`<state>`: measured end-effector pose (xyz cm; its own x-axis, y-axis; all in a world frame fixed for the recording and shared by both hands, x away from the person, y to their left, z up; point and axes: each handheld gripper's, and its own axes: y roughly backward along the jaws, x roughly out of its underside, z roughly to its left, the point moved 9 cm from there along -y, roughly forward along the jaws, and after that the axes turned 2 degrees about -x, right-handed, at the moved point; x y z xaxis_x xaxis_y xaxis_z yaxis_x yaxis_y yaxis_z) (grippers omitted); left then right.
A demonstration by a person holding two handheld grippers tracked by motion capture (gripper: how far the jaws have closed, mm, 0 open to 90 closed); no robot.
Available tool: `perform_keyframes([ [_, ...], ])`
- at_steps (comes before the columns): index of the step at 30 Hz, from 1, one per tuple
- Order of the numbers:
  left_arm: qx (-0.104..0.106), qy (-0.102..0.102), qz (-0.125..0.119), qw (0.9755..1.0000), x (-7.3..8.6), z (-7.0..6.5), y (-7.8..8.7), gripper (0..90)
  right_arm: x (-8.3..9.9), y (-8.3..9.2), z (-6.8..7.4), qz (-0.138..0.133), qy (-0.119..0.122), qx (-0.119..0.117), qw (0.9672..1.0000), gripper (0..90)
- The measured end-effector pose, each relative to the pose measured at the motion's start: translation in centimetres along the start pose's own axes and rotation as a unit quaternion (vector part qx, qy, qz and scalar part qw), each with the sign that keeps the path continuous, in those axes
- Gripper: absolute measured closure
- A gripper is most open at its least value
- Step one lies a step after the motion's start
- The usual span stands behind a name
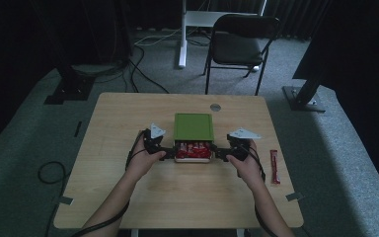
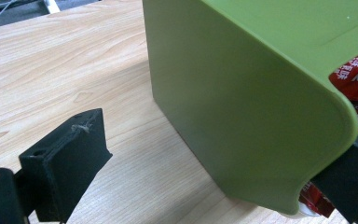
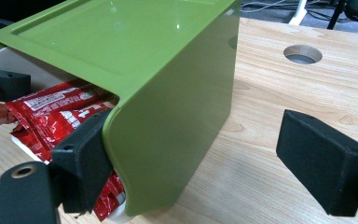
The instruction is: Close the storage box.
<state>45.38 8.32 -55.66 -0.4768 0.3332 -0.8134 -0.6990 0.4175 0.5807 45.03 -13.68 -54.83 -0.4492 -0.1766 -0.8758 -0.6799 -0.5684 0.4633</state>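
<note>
While red packets (image 3: 56, 112) fill the white box (image 1: 192, 159) under a green lid (image 1: 193, 126), left gripper (image 2: 205, 172) and right gripper (image 3: 214, 163) gape wide — each straddling a lid wall, clamping nothing; high view alone shows a stray packet (image 1: 274, 167).

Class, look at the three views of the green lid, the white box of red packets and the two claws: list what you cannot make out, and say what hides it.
- How many red packets there are: the green lid covers most of them in every view.
- The white box: mostly under the lid.
- Print on the loose packet, high view: too small.
- One jaw of the left claw, left gripper view: cut off by the edge.
</note>
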Motion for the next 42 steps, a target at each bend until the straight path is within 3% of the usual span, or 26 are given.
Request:
perform_keyframes([
  [8, 0.001, 0.0, -0.007, 1.0, -0.1, -0.1, 0.0, 5.1, -0.1, 0.0, 0.2, -0.002, 0.003, 0.001, 1.0, 16.8],
  [13, 0.02, 0.014, -0.02, 0.9995, -0.4, -0.7, 0.5, 5.2, -0.5, 0.2, 0.7, -0.017, -0.003, -0.015, 0.9997, 18.9],
  [19, 0.038, 0.019, -0.027, 0.9987, -0.5, -1.3, 1.5, 5.2, -1.2, 0.9, 1.5, -0.032, 0.006, -0.024, 0.9992, 18.2],
  [30, 0.026, 0.032, -0.024, 0.9989, 0.6, -0.1, 2.9, 5.2, -0.6, 2.5, 0.4, -0.027, 0.006, -0.006, 0.9996, 17.5],
  [42, 0.005, 0.054, -0.011, 0.9985, 3.1, 2.1, 4.0, 5.2, 1.2, 3.9, -1.4, -0.015, -0.005, 0.018, 0.9997, 17.2],
])
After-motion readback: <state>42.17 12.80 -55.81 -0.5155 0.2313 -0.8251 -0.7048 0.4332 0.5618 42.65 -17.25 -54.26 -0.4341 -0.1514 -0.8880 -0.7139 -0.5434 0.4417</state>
